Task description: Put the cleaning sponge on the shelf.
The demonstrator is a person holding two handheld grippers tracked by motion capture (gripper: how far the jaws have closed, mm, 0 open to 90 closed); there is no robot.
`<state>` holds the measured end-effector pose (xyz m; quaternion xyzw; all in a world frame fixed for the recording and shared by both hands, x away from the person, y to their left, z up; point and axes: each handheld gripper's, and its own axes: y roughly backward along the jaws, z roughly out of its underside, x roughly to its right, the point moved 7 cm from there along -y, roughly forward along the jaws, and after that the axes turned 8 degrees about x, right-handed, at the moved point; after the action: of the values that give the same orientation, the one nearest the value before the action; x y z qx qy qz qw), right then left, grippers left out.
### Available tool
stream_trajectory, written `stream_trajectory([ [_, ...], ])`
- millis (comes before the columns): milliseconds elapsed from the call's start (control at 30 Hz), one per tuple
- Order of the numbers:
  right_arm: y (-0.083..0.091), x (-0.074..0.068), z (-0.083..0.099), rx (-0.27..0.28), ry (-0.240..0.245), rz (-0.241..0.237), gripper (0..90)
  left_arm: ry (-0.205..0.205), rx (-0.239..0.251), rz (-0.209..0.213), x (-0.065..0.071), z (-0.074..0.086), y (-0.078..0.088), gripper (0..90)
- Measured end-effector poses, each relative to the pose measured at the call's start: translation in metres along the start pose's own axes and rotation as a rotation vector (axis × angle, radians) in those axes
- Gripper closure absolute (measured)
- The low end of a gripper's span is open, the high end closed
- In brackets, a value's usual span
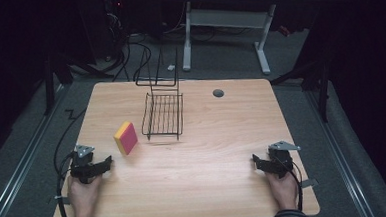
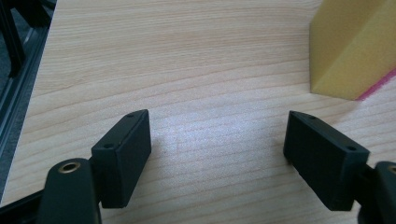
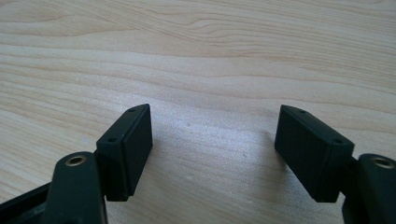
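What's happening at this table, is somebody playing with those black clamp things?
A person sits at a wooden table with a hand-held gripper in each hand. The left gripper rests near a yellow and pink sponge, its jaws open with nothing between them. The right gripper sits at the other side of the table, jaws open over bare wood. A black wire rack stands farther back, past the sponge. Nothing is being held yet.

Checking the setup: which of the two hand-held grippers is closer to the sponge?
The left hand-held gripper. The yellow and pink sponge stands just ahead of its open jaws, while the right hand-held gripper waits across the table.
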<state>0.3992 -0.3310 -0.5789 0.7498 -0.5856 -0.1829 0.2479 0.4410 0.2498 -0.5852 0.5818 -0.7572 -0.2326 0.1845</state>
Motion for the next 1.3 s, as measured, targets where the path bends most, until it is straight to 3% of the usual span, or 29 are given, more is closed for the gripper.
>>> stream_trajectory([
  [967, -0.0004, 0.0007, -0.0005, 0.000, -0.004, 0.004, 28.4, 0.018, -0.008, -0.009, 0.0007, -0.0002, -0.0008, 19.7],
  [1200, -0.0004, 0.0006, -0.0005, 0.000, -0.005, 0.004, 28.3, 0.004, -0.011, 0.003, 0.0035, -0.0004, -0.0019, 16.5],
  [1300, -0.0005, 0.0006, -0.0006, 0.000, -0.006, 0.004, 28.3, -0.007, 0.010, 0.016, 0.0059, -0.0012, 0.0014, 15.5],
])
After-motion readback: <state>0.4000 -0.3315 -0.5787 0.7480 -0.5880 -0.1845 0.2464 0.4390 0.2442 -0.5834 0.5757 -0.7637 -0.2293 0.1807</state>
